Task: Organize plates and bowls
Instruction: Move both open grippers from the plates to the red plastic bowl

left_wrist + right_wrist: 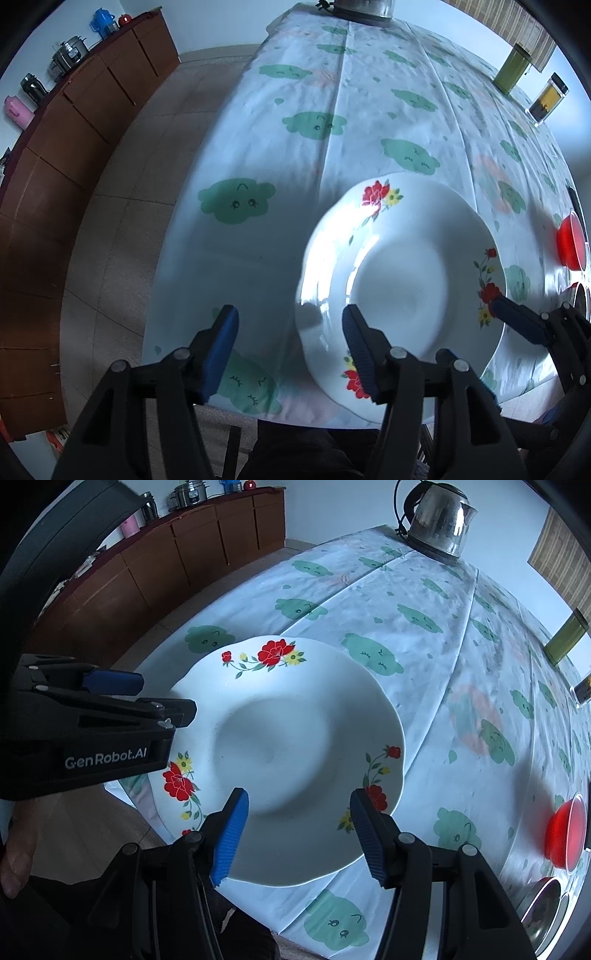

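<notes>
- Left tool (290,325) hangs nearest the lens, released, straddling the plate (402,280) rim at nine o'clock; pads touch nothing; close only once the rim sits squarely between them
- Plate lies flat near the desk (369,110) edge
- Right tool (297,812) gapes over the five o'clock rim, empty; lift level, clear of the red bowl (565,834) at three o'clock

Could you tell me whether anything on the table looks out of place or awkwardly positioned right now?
The flowered plate lies flat and intact, but its near rim juts past the edge of the table, which looks precarious. Nothing is spilled. The kettle and the red bowl appear upright.
</notes>
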### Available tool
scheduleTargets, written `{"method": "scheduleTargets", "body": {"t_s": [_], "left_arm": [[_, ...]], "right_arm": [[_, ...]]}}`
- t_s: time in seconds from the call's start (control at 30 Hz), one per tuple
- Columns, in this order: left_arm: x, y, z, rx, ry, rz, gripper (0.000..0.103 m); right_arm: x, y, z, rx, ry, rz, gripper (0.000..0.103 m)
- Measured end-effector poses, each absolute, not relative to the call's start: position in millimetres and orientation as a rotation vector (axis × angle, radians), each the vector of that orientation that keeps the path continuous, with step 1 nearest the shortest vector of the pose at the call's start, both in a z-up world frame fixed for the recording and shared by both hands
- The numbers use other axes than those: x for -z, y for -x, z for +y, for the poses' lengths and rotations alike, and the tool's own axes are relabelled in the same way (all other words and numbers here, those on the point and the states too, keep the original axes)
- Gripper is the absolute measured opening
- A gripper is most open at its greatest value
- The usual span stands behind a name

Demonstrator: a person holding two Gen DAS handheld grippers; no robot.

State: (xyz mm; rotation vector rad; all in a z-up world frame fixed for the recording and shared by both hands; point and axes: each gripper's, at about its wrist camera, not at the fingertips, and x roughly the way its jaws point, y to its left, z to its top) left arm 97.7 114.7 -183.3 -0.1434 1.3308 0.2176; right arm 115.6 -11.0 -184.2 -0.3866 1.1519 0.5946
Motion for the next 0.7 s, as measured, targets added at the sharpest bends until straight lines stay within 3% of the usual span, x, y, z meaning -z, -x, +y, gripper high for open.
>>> {"method": "scheduleTargets", "body": {"t_s": [0.27,0.7], "left_arm": [[181,-101,114,-0.220,0.152,1.327,0.075],[164,-134,97,-0.149,0.123,1.288,0.075]], "right_arm": [[183,-120,-16,-0.585,0.356,1.145,0.061],[177,-144,-50,-0.513,0.185,1.161,0.061]]}}
